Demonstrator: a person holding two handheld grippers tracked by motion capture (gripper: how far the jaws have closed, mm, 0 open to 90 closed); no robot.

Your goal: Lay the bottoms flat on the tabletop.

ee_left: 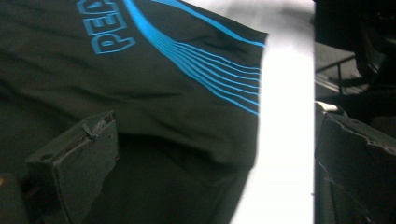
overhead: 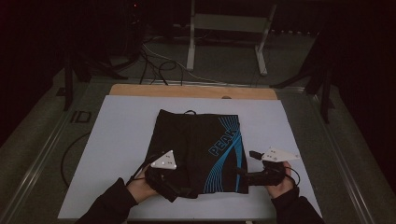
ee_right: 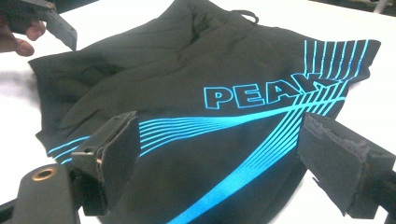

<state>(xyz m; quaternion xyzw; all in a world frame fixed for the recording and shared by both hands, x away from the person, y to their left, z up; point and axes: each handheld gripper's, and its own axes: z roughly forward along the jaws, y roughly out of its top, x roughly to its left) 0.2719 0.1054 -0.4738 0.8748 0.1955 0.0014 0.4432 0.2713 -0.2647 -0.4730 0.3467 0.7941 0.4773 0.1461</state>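
**Both claws spread at the near hem of the folded shorts**

At the near edge of the bench (overhead: 116, 140), two sleeved forearms come in from below, each hand carrying a claw. Left claw (overhead: 173, 185) sits right at the near left corner of the black shorts (overhead: 198, 144), and its own camera shows the jaws standing wide apart with dark cloth lying between them, nothing pinched. Right claw (overhead: 243, 176) is at the near right corner, level with the hem, jaws likewise spread; from its own camera the fabric runs between and beyond the two pads, untouched by either as far as I can see.

Now the shorts themselves: folded flat in the middle of the white bench top, blue stripes and lettering (ee_right: 261, 95) on the right half. Soft, thin, light stuff by the look of those shallow wrinkles; it will drape and sag the moment it's lifted, and the layers could slide apart. Best hold, I'd judge, is the hem corners, pinching every layer together.

Farther back, a drawstring loop (overhead: 189, 112) peeks over the waistband. Beyond the bench it's very dark: cables on the floor (overhead: 154, 60), a pale frame (overhead: 224, 28), not much else readable. How many layers lie under the fold is hidden
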